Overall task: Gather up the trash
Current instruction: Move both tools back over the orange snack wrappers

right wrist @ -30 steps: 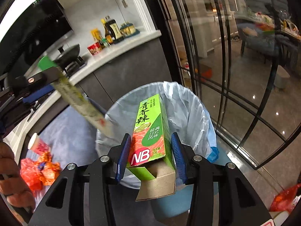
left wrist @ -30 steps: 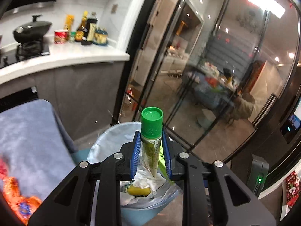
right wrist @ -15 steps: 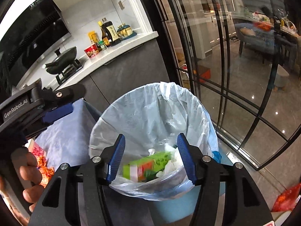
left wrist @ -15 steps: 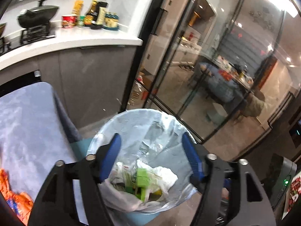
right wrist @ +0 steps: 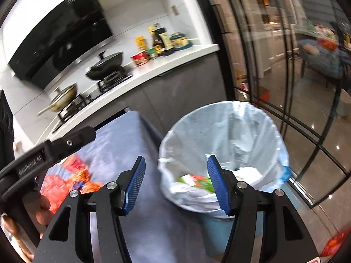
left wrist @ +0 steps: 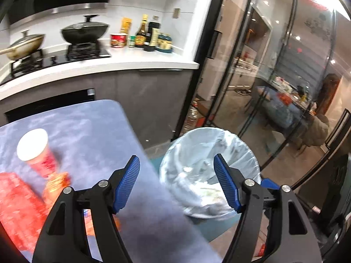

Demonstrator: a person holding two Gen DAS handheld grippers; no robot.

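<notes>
A blue trash bin with a pale plastic liner (left wrist: pixel 210 151) (right wrist: pixel 245 129) stands on the floor beside the grey table (left wrist: pixel 87 131) (right wrist: pixel 114 151). The green box (right wrist: pixel 198 180) lies inside it among white paper. My left gripper (left wrist: pixel 176 183) is open and empty, over the table edge beside the bin. My right gripper (right wrist: pixel 175 185) is open and empty, above the bin's left rim. On the table lie a red cup with a white top (left wrist: pixel 37 151), a red packet (left wrist: pixel 15 206) and orange wrappers (right wrist: pixel 84 180). The left gripper's body (right wrist: pixel 46 155) shows in the right wrist view.
A kitchen counter (left wrist: pixel 122 63) with a stove, pans (left wrist: pixel 84 30) and bottles (left wrist: pixel 151 35) runs behind the table. Glass doors with black frames (right wrist: pixel 285 87) stand right of the bin. A red item (right wrist: pixel 337 241) lies on the floor at the right.
Both grippers opened and dropped the green-capped tube and the green box into the bin. Both have since swung left and back, bringing the table and its red trash into view.
</notes>
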